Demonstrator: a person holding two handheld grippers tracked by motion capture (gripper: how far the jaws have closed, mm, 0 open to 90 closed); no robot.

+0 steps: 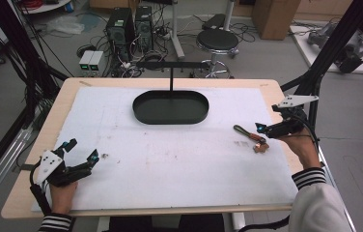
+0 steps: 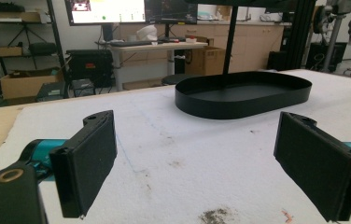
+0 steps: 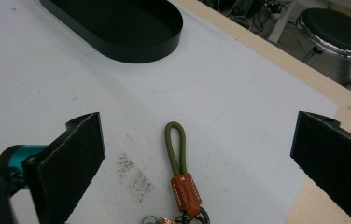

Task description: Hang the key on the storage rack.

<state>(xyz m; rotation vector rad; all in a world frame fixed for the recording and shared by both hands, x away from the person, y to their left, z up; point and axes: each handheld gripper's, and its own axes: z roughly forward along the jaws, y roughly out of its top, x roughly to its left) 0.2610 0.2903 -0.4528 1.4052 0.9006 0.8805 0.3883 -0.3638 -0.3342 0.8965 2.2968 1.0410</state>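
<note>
Keychain (image 3: 181,175) lies between the released right tongs (image 3: 197,158), its lower end cut off; left tongs (image 2: 211,168) gape empty.

Olive-looped keychain (image 3: 179,170) flat on mat

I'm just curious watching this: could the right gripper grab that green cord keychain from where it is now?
Probably yes. The right gripper hovers with jaws wide open on either side of the keychain, which lies flat on the white mat with nothing between them.
</note>
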